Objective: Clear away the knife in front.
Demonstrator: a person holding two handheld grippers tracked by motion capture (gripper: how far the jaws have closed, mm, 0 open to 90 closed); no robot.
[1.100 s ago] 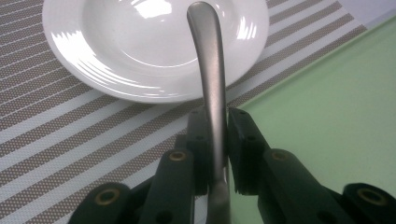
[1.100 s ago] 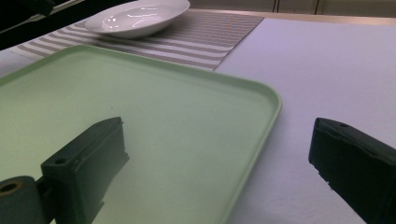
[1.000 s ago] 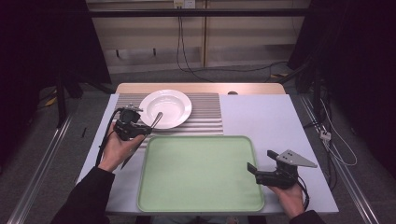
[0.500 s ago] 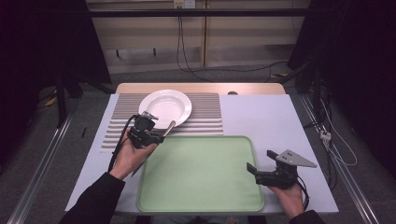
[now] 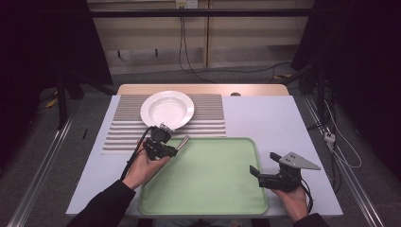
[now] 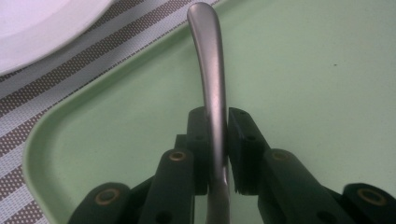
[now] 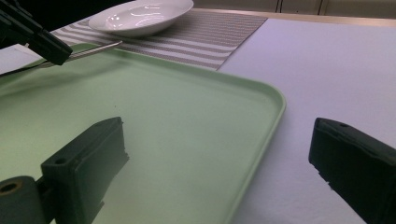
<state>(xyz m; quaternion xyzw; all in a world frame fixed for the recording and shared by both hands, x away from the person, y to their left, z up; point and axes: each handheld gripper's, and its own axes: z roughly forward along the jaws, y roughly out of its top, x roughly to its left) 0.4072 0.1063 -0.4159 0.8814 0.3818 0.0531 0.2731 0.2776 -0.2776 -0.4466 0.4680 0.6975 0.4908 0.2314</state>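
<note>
Steel glints from the high view: your left gripper [image 5: 171, 147] pinches a utensil handle [image 5: 182, 141] over the green tray's [image 5: 208, 189] far-left corner, near the white plate [image 5: 167, 109]. Your left gripper view shows its jaws clamped on that handle. Your right gripper [image 7: 219, 172] stands spread astride the tray's edge.

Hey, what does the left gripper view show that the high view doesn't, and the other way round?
Left gripper view alone: how the left tongs clamp the metal handle from both sides, over the tray's corner. High view alone: the right tongs open by the tray's right edge, both hands, the whole table. Shared: handle, tray, plate, striped mat.
</note>
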